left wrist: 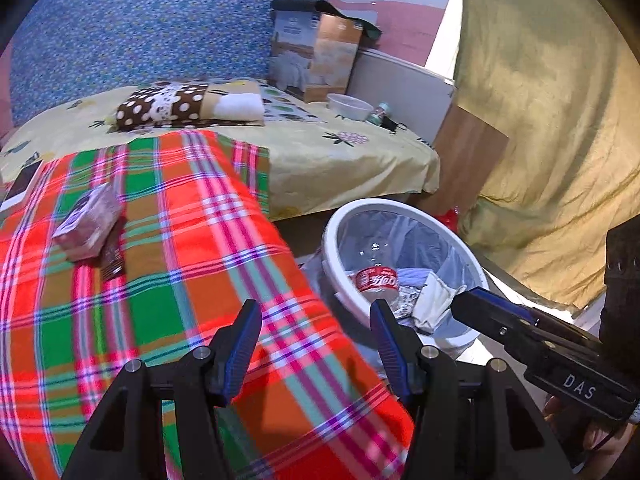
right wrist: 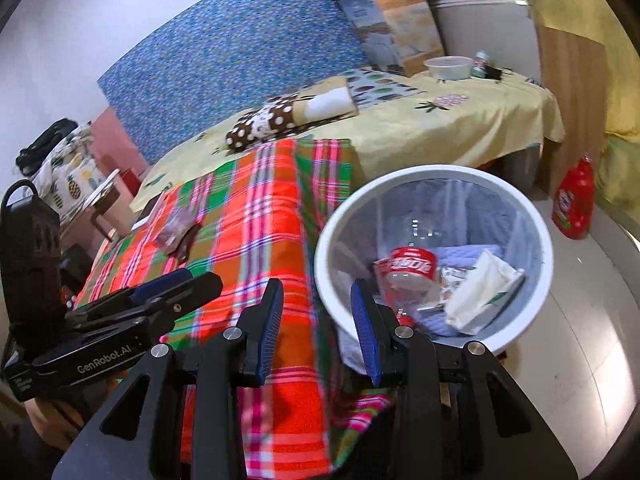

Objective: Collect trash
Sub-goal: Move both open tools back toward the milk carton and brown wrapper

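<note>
Trash already lay in the bin (left wrist: pixel 340 236) when we looked through the left wrist camera: a clear bottle (left wrist: pixel 376 278) with a red label, some crumpled white paper (left wrist: pixel 434 300) and a blue scrap, all inside the clear liner. We held the left gripper (left wrist: pixel 316 344) over the edge of the plaid cloth (left wrist: pixel 192 240), its jaws standing apart with nothing between them. More trash sat further back on that cloth — a small packet (left wrist: pixel 88 226) with a dark wrapper (left wrist: pixel 112 256) touching its near side. The right gripper (left wrist: pixel 472 300) reached in from the right above the bin's near rim; from this side we could not tell how its jaws stood. Behind the cloth we saw a yellow sheet (left wrist: pixel 320 156), a dotted pillow (left wrist: pixel 168 106), a box (left wrist: pixel 316 60) and a bowl (left wrist: pixel 350 106).

From the right wrist camera, the right gripper (right wrist: pixel 316 316) hung at the bin's (right wrist: pixel 536 240) left rim, one finger over the cloth (right wrist: pixel 256 216), the other over the bin's mouth. Its jaws were apart and empty. Bottle (right wrist: pixel 408 268) and paper (right wrist: pixel 480 296) lay on the bin's bottom. The packet (right wrist: pixel 174 230) was well off to the left on the cloth, and the left gripper (right wrist: pixel 176 284) came in from the left edge below it — its jaws unreadable here. A red jug (right wrist: pixel 574 204) stood on the floor right of the bin.
</note>
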Tool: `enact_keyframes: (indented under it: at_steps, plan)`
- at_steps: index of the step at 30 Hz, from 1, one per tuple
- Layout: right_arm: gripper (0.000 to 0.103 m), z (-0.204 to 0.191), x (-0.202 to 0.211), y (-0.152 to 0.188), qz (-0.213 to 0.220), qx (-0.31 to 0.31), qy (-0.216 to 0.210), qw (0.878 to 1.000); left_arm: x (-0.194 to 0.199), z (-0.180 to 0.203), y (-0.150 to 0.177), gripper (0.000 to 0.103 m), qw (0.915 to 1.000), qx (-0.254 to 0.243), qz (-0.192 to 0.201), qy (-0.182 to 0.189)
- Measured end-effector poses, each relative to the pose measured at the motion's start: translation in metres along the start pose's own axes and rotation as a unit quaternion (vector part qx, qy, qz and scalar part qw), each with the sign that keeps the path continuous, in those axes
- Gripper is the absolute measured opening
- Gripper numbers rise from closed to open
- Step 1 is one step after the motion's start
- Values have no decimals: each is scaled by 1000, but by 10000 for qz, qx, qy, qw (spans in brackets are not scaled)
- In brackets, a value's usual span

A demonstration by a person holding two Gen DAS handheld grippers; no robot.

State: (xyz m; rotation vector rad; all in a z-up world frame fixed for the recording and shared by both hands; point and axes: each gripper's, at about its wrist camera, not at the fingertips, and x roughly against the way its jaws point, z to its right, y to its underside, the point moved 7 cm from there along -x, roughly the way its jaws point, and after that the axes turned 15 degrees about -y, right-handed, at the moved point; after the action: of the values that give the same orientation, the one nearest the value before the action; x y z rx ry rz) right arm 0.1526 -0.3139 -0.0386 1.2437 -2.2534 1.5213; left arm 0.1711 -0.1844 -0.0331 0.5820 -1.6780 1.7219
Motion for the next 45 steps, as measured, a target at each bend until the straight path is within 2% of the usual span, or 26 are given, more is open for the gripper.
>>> enact_keyframes:
  at_steps: [14,20,25,33,45]
  plan:
    - [37,-42,-29,11,-340,248,-407,9983,17,-65,19,56,9984,441,-8,-352]
    - [38,-63,-45,11,-517,379,-618,9960,26,-93,17,56,9970,583,101,-500]
    - [38,-73,-59,10,-643,523,-649,9944,26,-127,7,56,9944,708,159,-770]
    - [38,-81,-69,0,-677,697,-675,9930,9,-162,-20,56,9921,707,193,-1016]
    - [37,-85,-87,-10,-720,750,-765,9916,-49,-186,-53,58,9924,589,19,-1078]
